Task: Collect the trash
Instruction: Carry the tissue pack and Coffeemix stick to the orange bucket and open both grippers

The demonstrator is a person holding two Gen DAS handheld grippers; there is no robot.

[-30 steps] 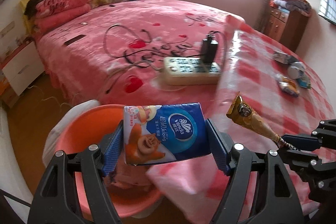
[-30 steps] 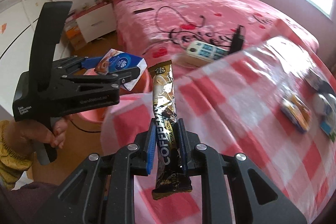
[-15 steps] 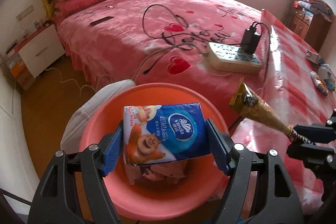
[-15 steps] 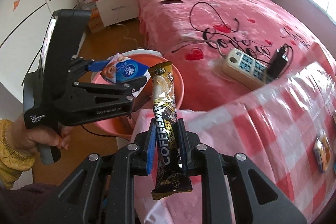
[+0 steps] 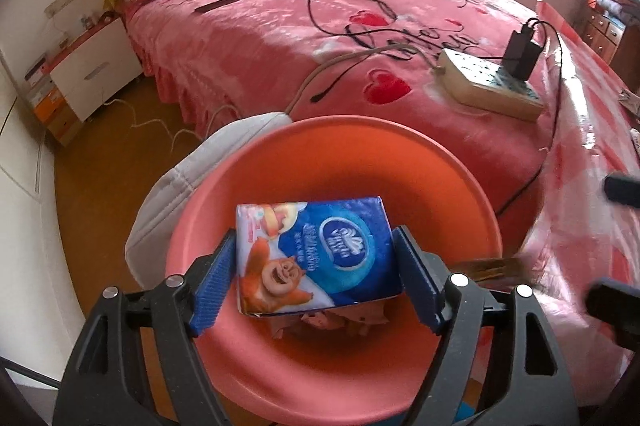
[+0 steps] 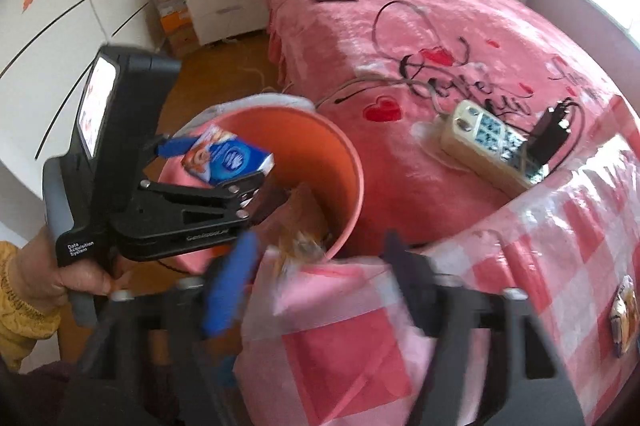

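Observation:
My left gripper (image 5: 314, 268) is shut on a blue tissue packet (image 5: 316, 258) and holds it over the orange-pink bin (image 5: 280, 202). It also shows in the right wrist view (image 6: 228, 162), above the bin (image 6: 344, 162). My right gripper (image 6: 316, 270) is open and blurred, at the table's corner. The gold coffee sachet (image 6: 304, 226) is loose and blurred at the bin's near rim, and shows in the left wrist view (image 5: 492, 268). Crumpled trash (image 5: 340, 318) lies in the bin's bottom.
A bed with a pink blanket (image 5: 280, 26) lies behind the bin, with a power strip (image 5: 488, 86) and cables on it. The red-checked tablecloth (image 6: 540, 266) holds a small wrapper (image 6: 624, 314) at the right. A white cloth (image 5: 192, 178) lies beside the bin.
My right gripper has opened and let go of the coffee sachet, which drops toward the bin. My left gripper with the tissue packet has moved further over the bin.

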